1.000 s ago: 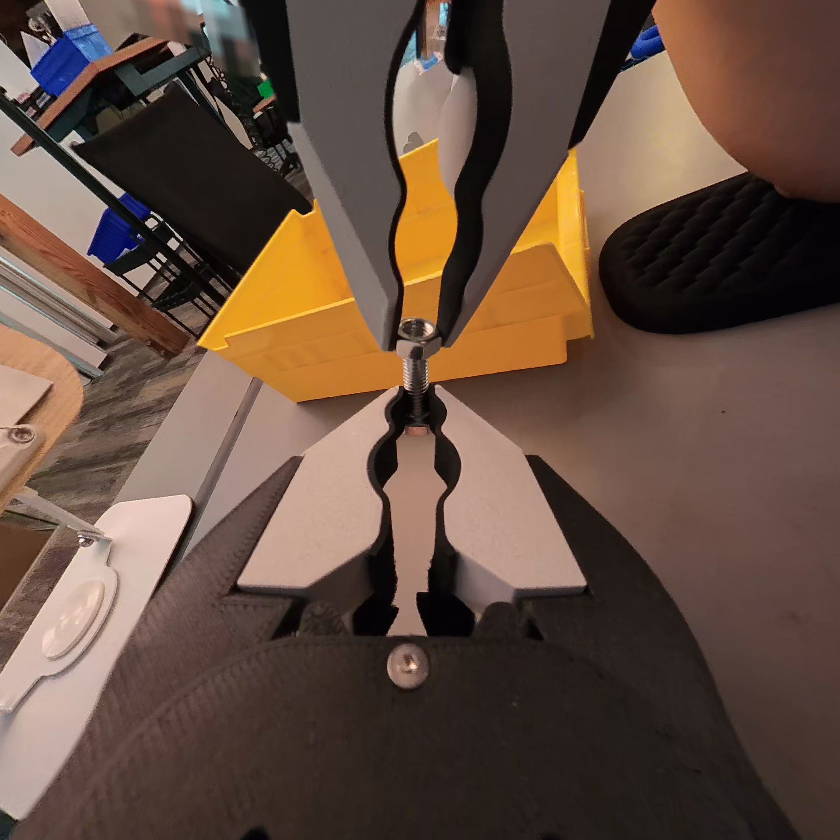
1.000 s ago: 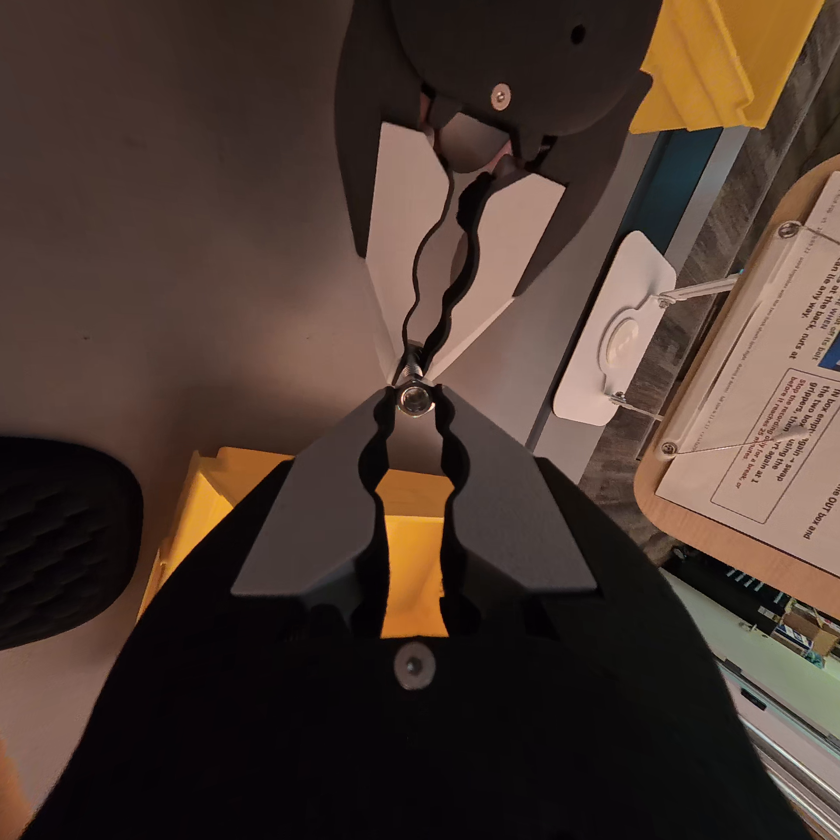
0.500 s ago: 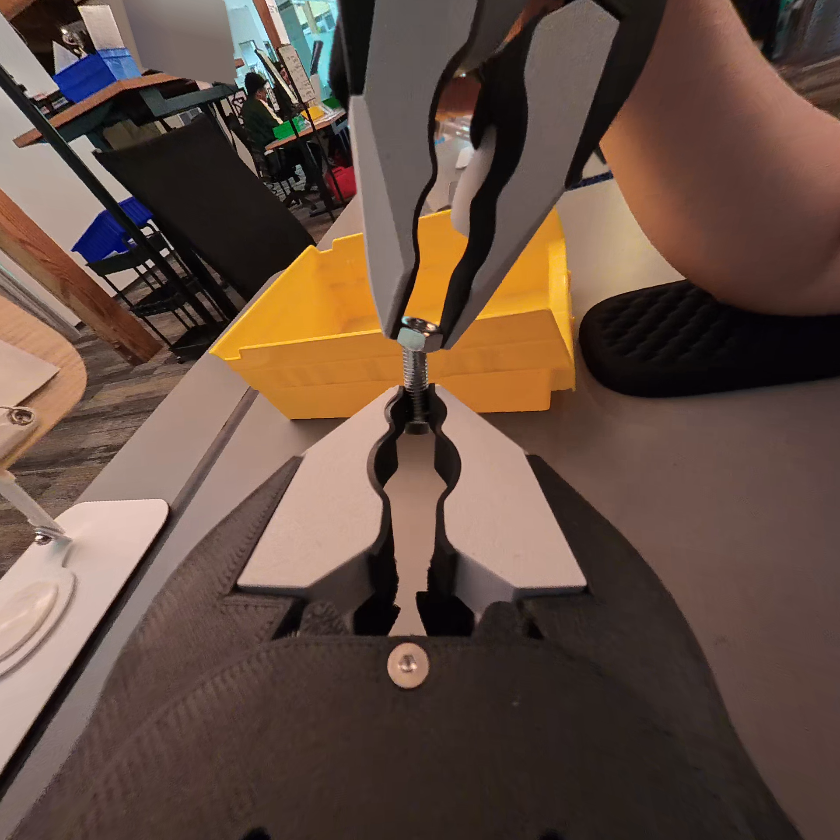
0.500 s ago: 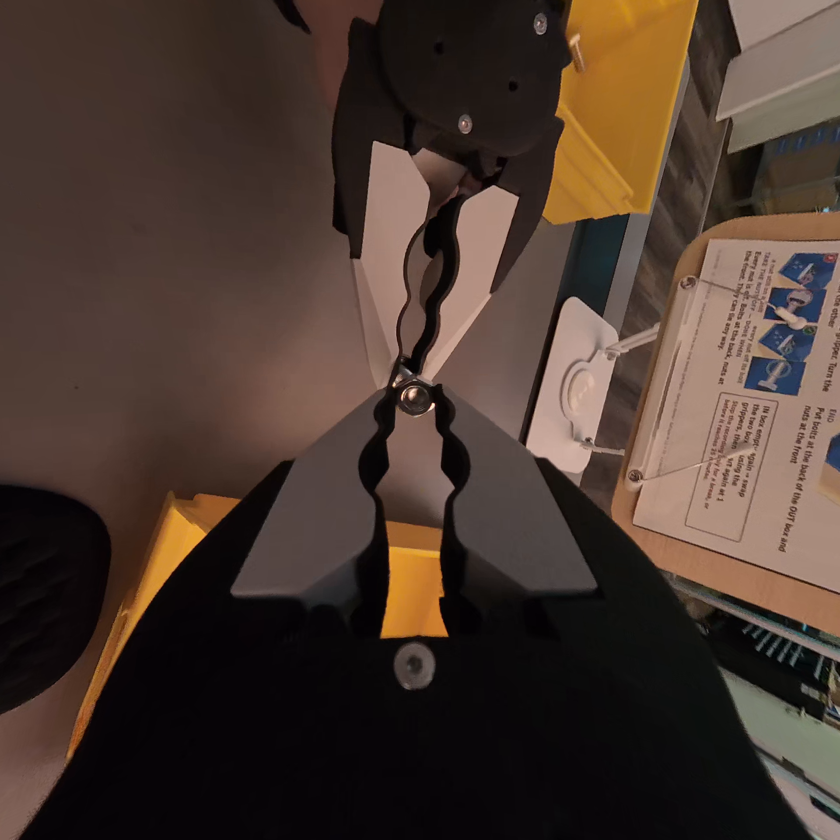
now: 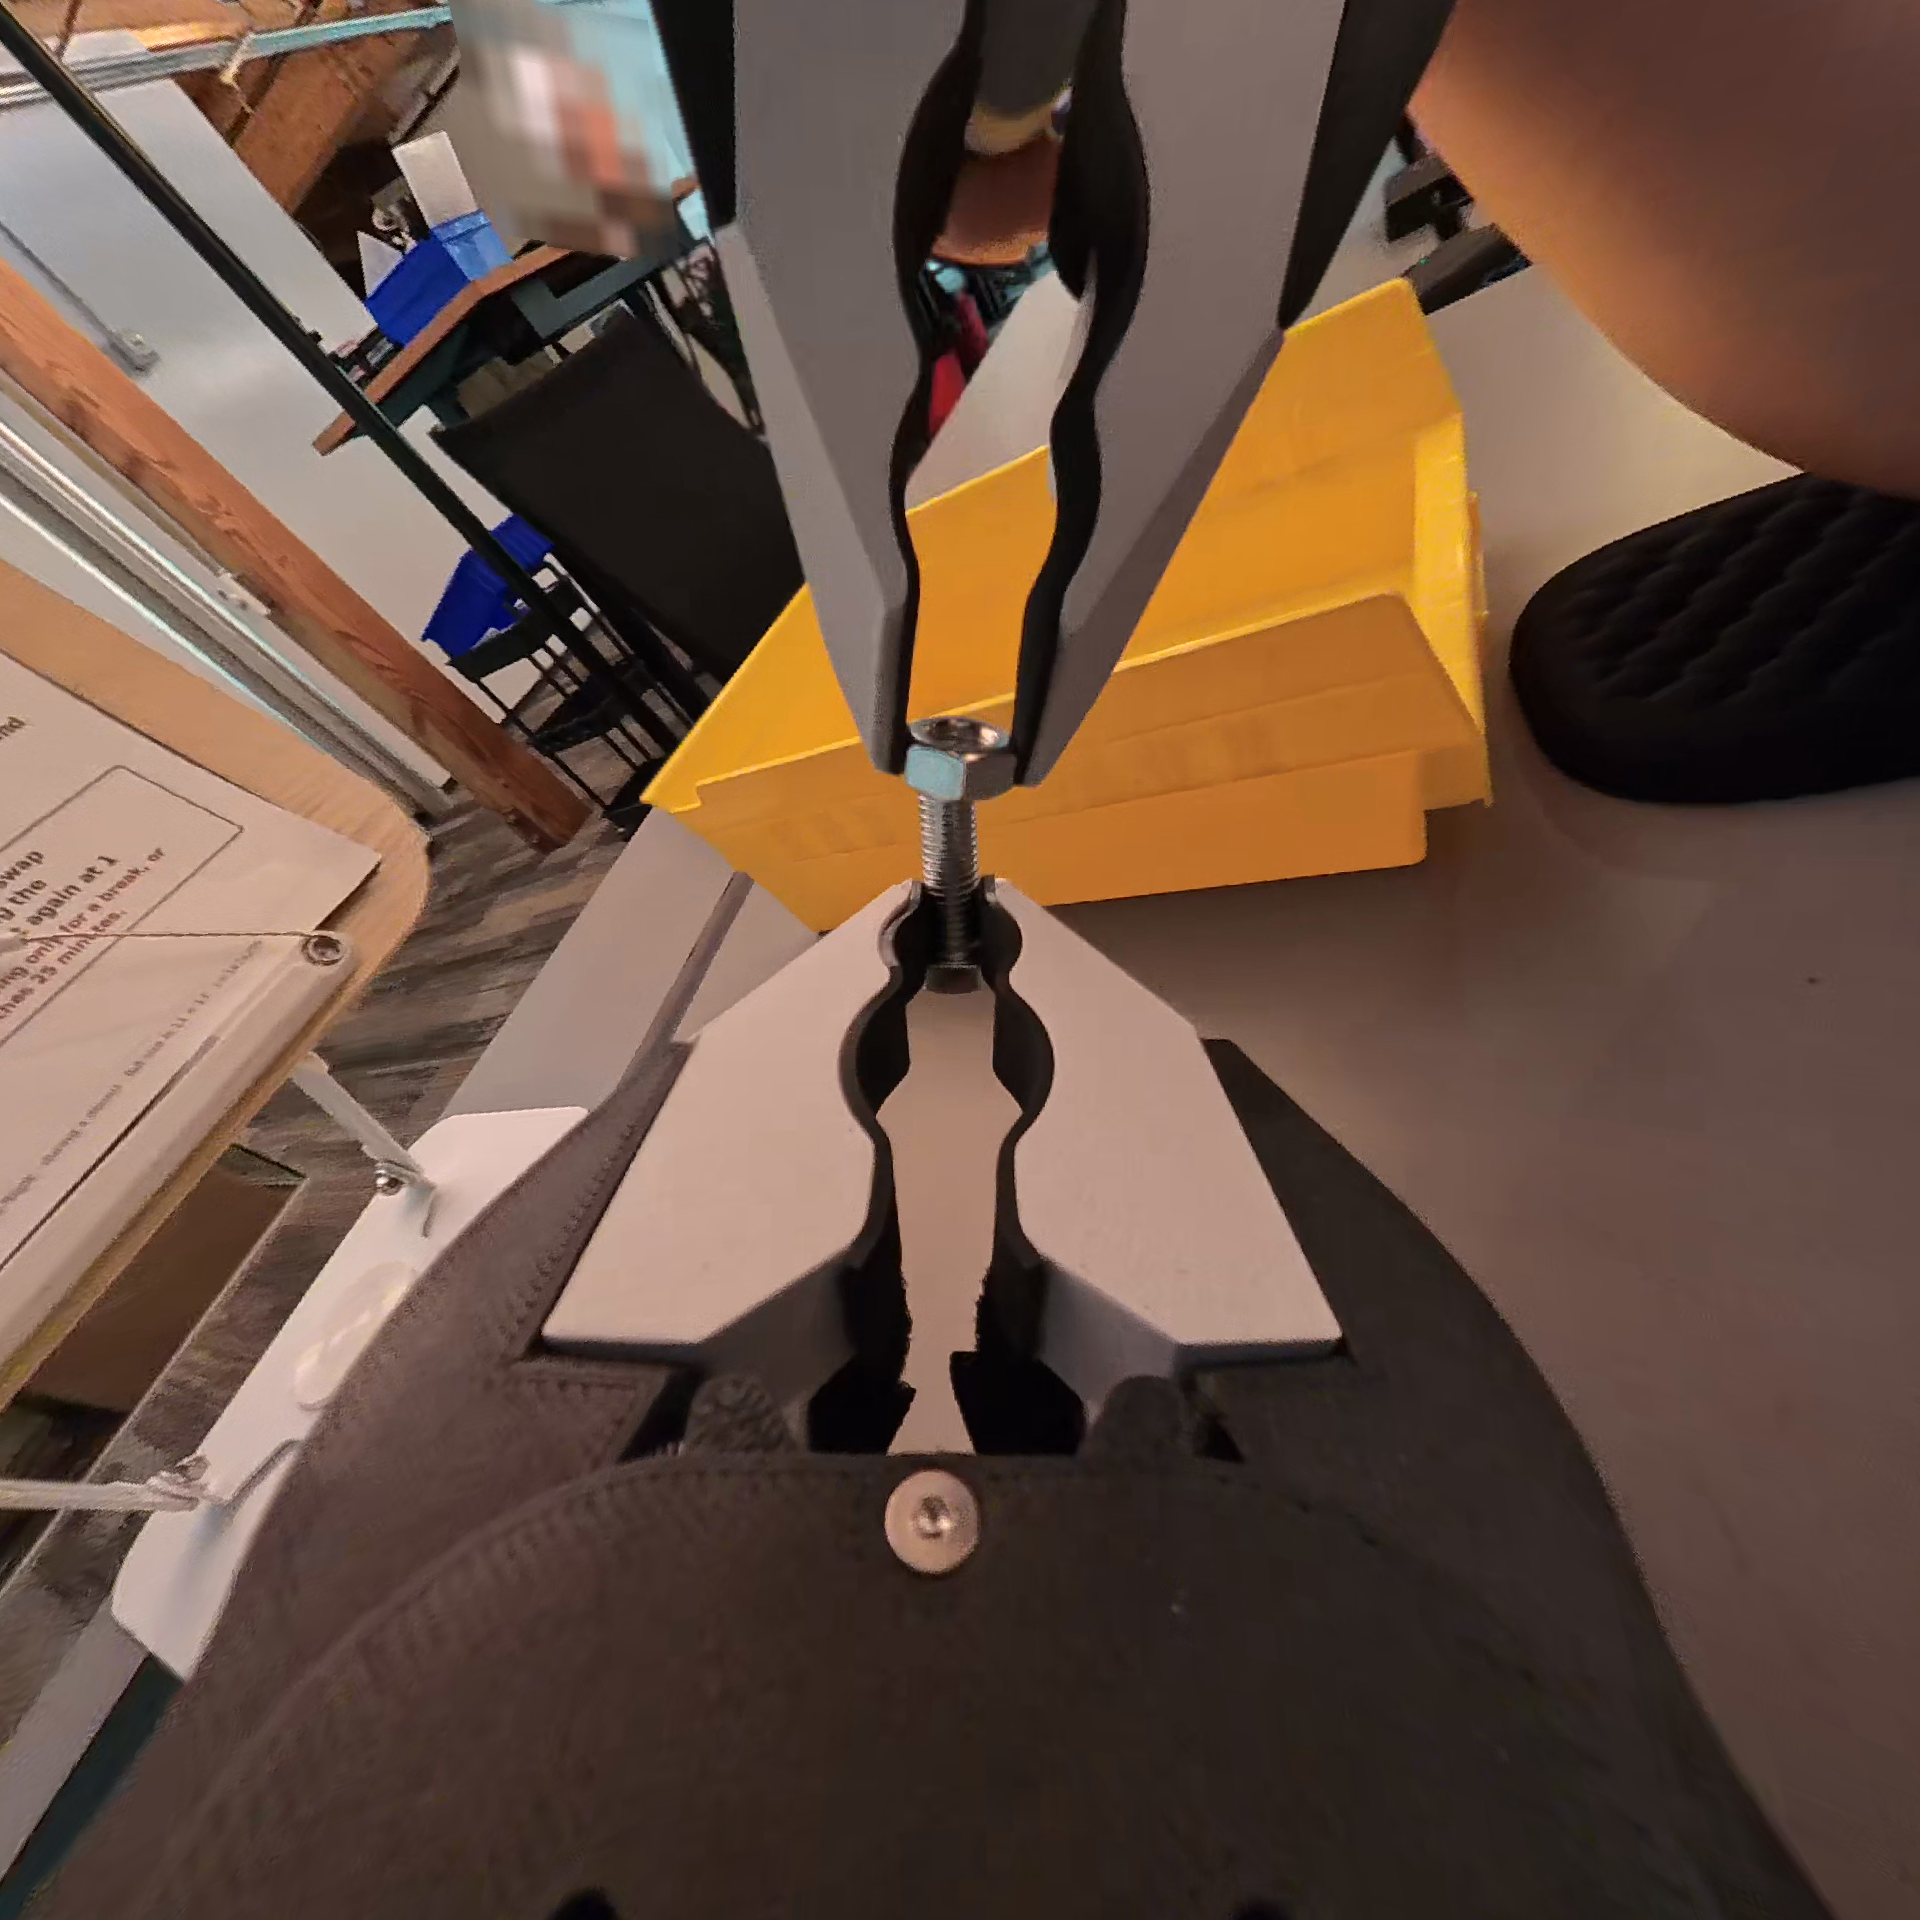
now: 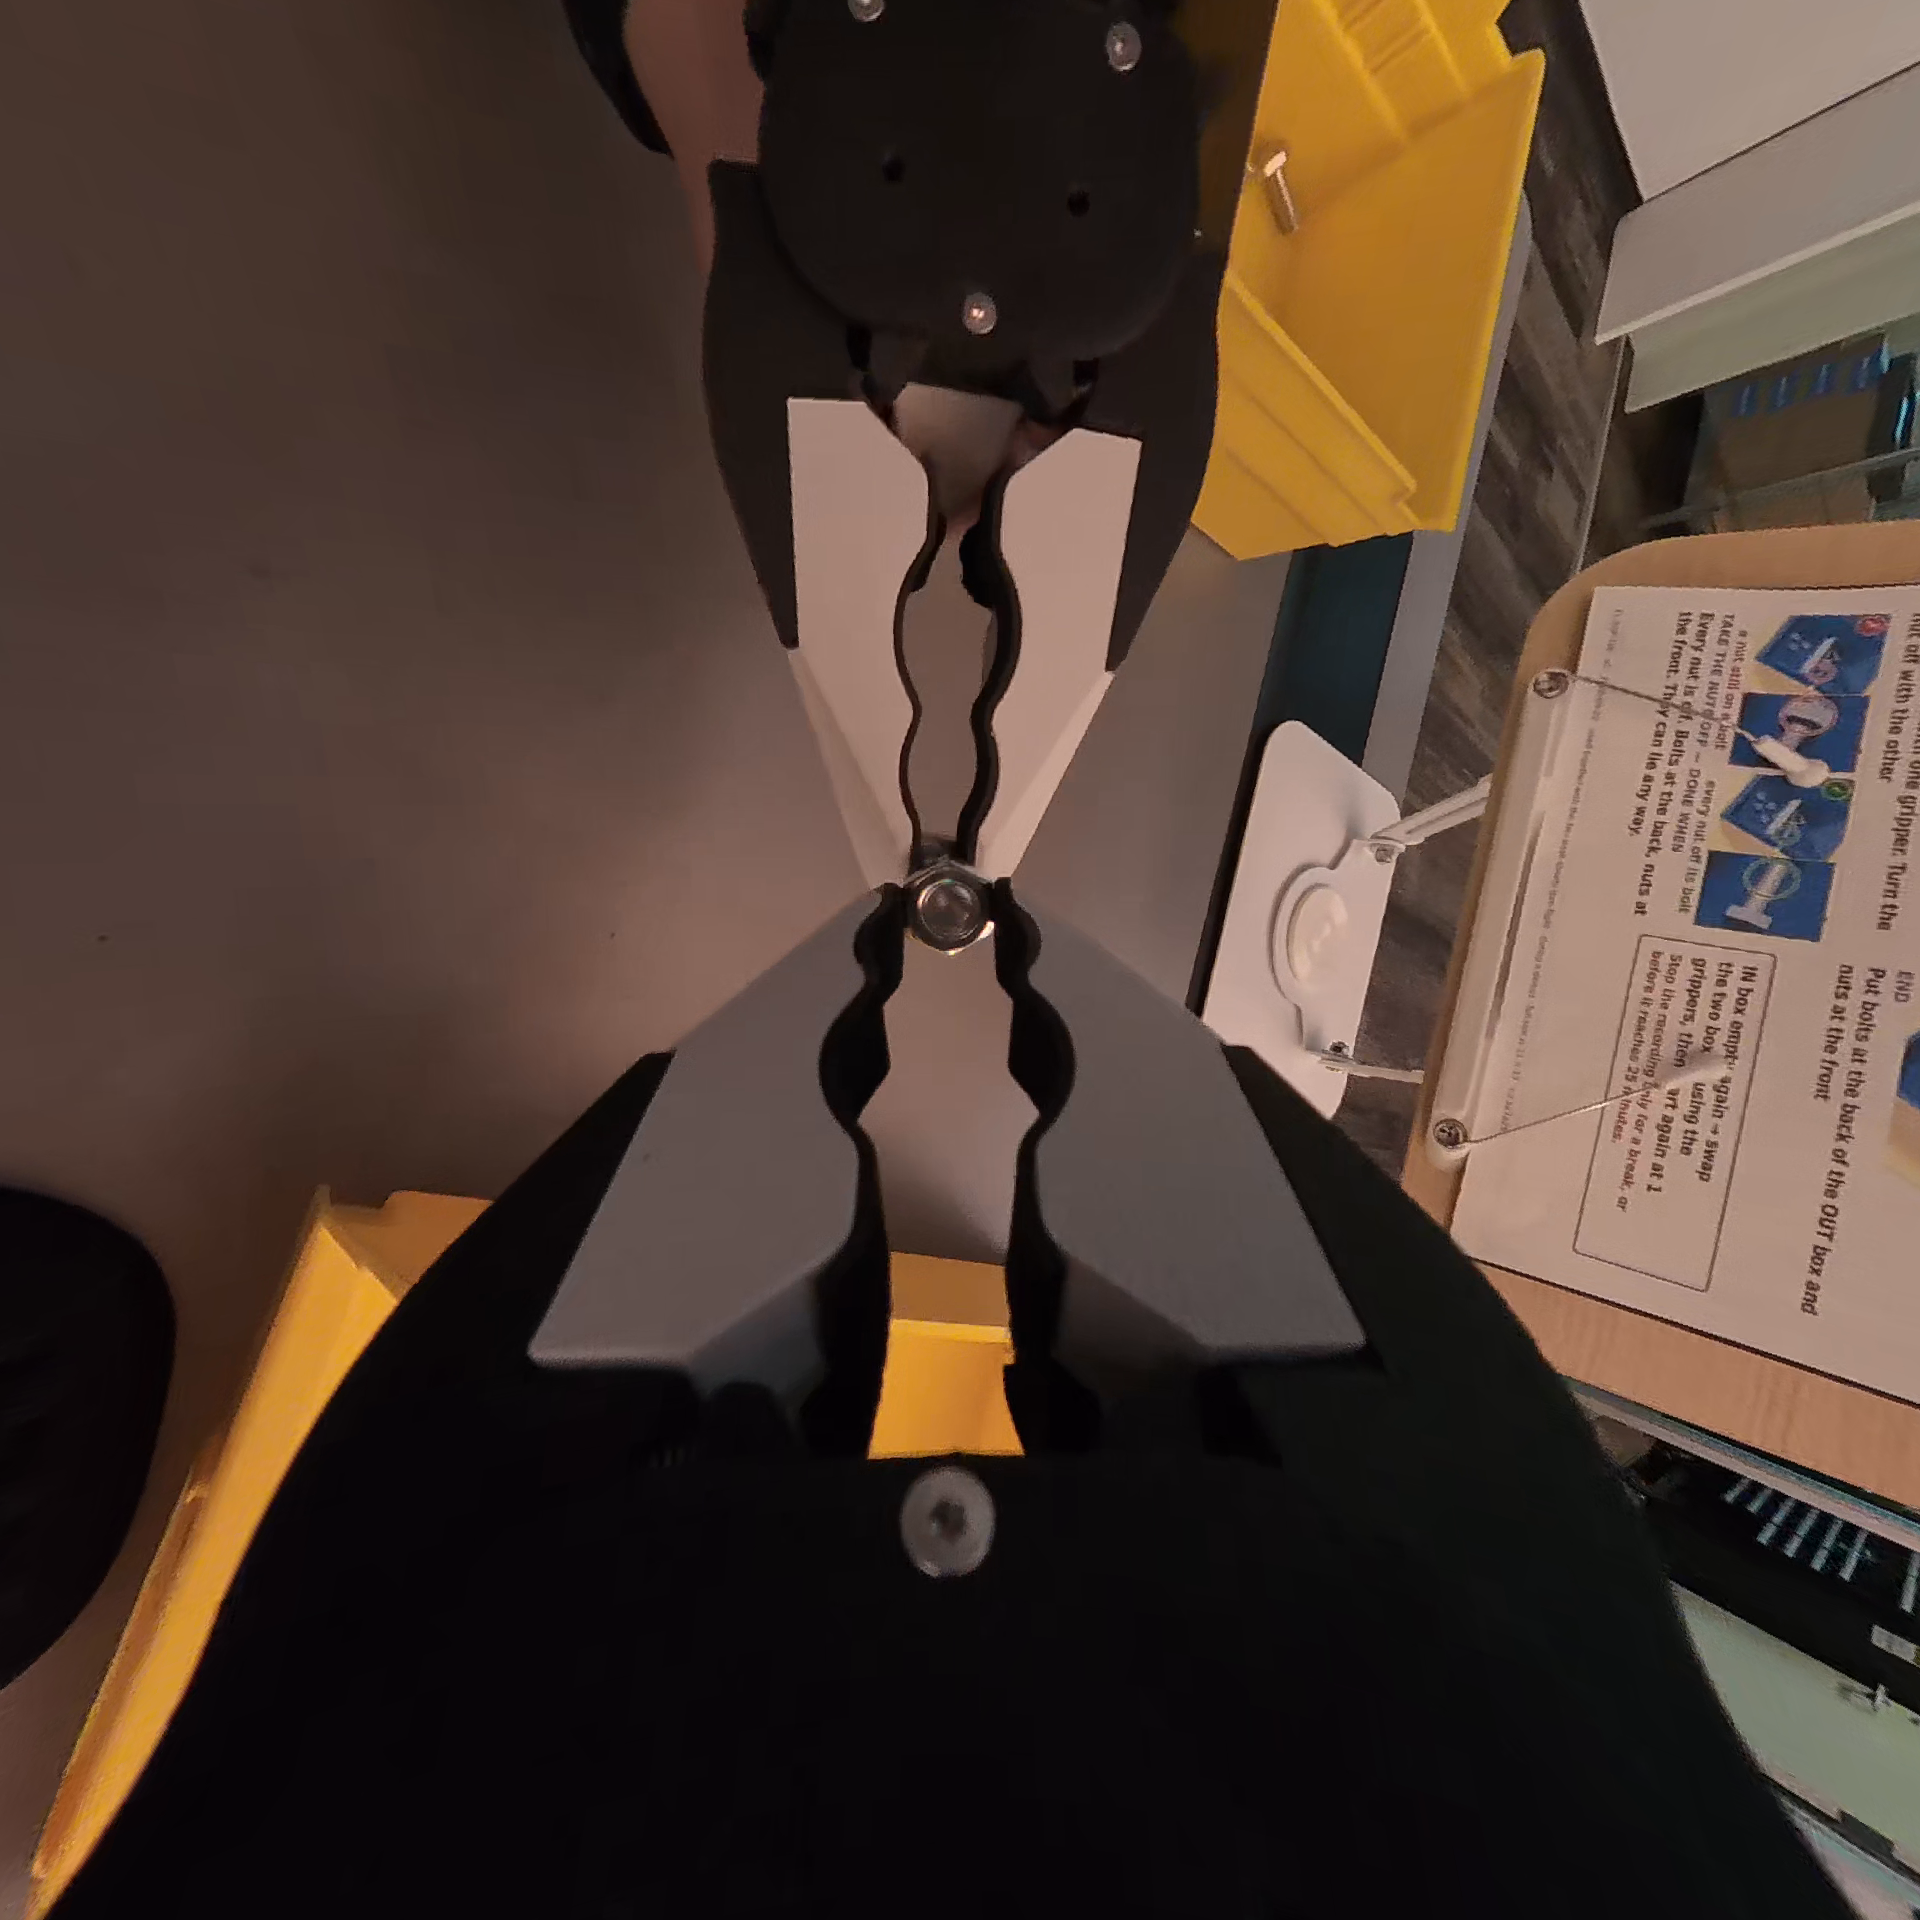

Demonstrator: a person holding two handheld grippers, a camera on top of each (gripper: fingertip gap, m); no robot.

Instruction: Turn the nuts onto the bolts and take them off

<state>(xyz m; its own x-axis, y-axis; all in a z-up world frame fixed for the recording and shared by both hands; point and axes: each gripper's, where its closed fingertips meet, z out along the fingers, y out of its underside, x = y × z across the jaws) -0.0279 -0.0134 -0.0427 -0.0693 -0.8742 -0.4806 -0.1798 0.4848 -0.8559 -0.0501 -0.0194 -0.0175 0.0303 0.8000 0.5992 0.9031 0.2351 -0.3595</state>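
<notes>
Spreading under everything is the grey desk [image 5: 1558, 1091], with a yellow bin [image 5: 1195, 790] at its far edge and a black padded rest [image 5: 1725, 665] beside that bin. A second yellow bin [image 6: 1340, 343] shows in the right wrist view, a loose bolt [image 6: 1276, 189] lying inside it. Off the desk's edge stands a printed instruction sheet [image 6: 1704, 935] on a wooden board. The left gripper [image 5: 948, 906] has its jaws clamped on the threaded shank of the bolt [image 5: 948, 862], held above the desk. The right gripper [image 6: 943, 914] meets it tip to tip, jaws closed on the nut [image 5: 956, 764] at the bolt's far end.
</notes>
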